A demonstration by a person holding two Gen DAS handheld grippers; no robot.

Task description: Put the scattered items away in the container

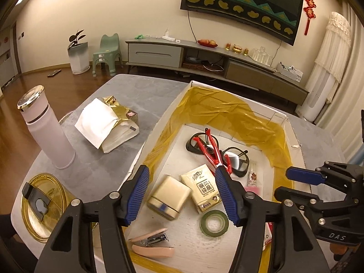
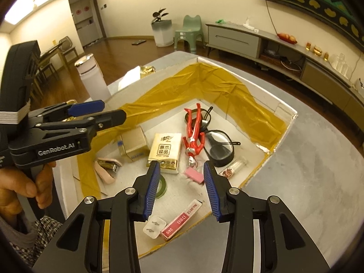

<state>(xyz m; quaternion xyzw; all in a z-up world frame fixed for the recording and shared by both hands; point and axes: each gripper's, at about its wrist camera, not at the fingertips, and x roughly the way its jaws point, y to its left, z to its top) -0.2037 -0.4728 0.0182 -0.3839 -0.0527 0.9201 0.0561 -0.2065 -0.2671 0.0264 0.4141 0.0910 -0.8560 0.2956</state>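
We're holding both grippers over the box (image 1: 169,111) — left gripper (image 1: 182,191) has its jaws wide apart with nothing between them, right gripper (image 2: 180,187) likewise apart and empty. Main risk as we see it: the gold film lining (image 2: 227,91) is loose and wrinkled along the walls, so a low sweep by either finger could snag it and drag the contents or tip the wall. The two tools also sit close together over the same opening, so a reach by one could clip the other. Anything dropped from height could land on the glasses (image 2: 219,145) and crack a lens. Inside the box: red figure (image 2: 193,136) lying across the glasses, tissue pack (image 2: 165,152), cream tin (image 1: 169,195) tilted and blurred in the left view, pink stapler (image 1: 151,244), green tape roll (image 1: 213,223), pink eraser (image 2: 194,175), staple box (image 2: 180,220), white plug (image 2: 152,229), small clear tube (image 2: 234,167). Still outside on the table (image 1: 136,86): gold packet (image 1: 109,122) with white paper, pink flask (image 1: 45,127), amber lidded jar (image 1: 43,207) — likely the remaining picks, if they count as scattered items.
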